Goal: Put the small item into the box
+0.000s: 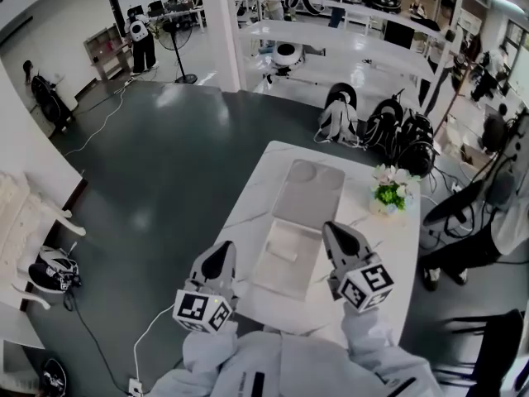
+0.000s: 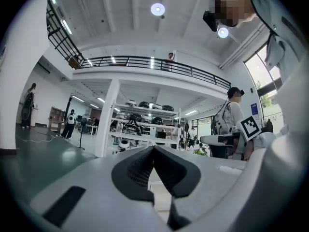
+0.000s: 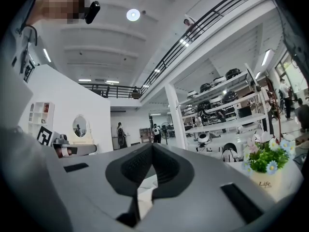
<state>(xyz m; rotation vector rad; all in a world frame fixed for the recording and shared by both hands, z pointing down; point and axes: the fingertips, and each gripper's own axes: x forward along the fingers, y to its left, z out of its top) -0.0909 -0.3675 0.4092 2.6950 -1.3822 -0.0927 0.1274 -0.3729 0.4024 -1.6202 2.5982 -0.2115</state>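
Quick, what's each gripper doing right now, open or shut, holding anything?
Left gripper: jaws closed, nothing between them.
Right gripper: jaws closed, nothing between them.

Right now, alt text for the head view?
Two handheld grippers, the left gripper and right gripper, hover with jaws shut either side of an open grey box on a white table. A flower pot stands near the table's right edge.

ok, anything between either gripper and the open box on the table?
Nothing visible. The left gripper and right gripper hang shut on either side of the open box, with only table surface between. The flower pot stands at the far right, clear of both.
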